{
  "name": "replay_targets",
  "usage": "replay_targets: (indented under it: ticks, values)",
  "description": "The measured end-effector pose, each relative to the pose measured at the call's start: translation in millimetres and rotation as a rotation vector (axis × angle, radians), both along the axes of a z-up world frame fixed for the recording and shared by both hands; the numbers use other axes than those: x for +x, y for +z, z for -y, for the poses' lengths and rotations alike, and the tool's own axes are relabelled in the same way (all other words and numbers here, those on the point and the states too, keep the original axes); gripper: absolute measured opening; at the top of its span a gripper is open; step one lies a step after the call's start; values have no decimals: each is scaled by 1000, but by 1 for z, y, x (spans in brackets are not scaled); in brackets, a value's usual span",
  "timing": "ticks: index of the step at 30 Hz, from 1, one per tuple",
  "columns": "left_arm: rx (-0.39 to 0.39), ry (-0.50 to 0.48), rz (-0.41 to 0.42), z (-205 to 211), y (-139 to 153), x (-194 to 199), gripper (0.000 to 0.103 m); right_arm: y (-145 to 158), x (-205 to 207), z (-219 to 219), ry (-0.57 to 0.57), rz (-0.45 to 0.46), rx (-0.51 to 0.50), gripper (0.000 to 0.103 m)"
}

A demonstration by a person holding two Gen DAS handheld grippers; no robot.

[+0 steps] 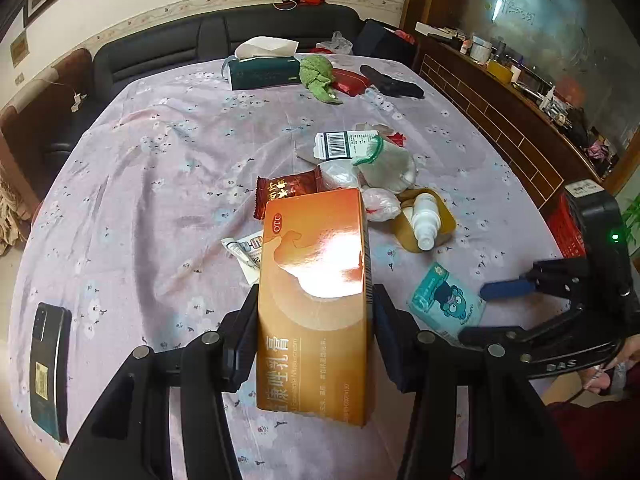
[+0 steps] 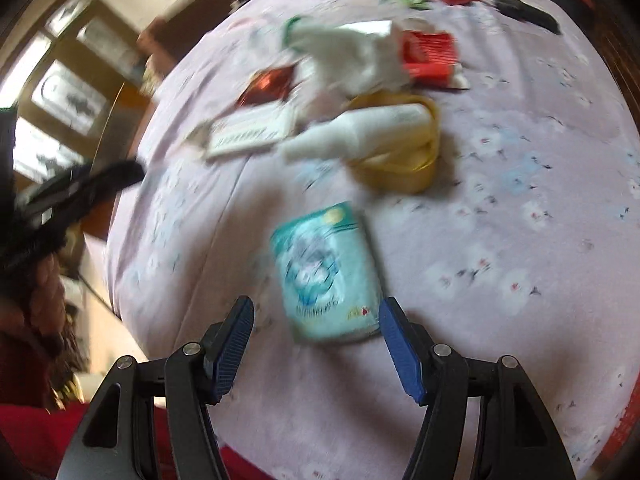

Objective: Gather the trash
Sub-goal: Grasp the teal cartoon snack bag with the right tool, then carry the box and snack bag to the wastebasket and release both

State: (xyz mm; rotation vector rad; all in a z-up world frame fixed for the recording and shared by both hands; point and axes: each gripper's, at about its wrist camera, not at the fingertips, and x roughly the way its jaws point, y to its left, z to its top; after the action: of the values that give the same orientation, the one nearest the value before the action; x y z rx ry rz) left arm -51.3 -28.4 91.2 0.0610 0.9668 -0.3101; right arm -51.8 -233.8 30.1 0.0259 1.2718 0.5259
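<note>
A tabletop [image 1: 160, 168] under a lilac flowered cloth carries a tissue box [image 1: 264, 72], green plush [image 1: 318, 76] and black phone [image 1: 50, 372]. Mid-table lie a brown wrapper [image 1: 288, 190], barcoded carton [image 1: 344, 145], yellow dish [image 1: 424, 220] and teal tissue pack [image 1: 444, 300].

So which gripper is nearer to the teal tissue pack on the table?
Right. The right gripper is open just before the teal tissue pack; the left gripper is off to its side, shut on the orange box.

Left wrist view sat low over the near edge of the lilac floral tablecloth [image 1: 160, 168], facing the far dark sofa [image 1: 224, 36]. Right wrist view, blurred, looked in closer from the right. Both covered the teal cartoon tissue pack [image 1: 444, 300] [image 2: 328, 272] and yellow oval dish [image 1: 444, 216] [image 2: 420, 168].
</note>
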Motion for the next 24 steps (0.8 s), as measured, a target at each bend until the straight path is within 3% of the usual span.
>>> replay_targets:
  ticks: [6,7,8,13,24]
  values:
    - [1,-12,6,5,1,-5,51,-7,5,-15,18,46,-91,70]
    - [3,-16,7,6,1,-6,51,-10,6,-13,21,36,-103,66]
    - [6,-18,9,9,0,-7,51,-13,3,-14,20,32,-111,55]
    - [15,-15,30,25,1,-14,51,-11,-14,-9,-46,44,-108,33]
    - [18,-150,59,83,9,-23,51,34,-40,57,-322,127,-17,32]
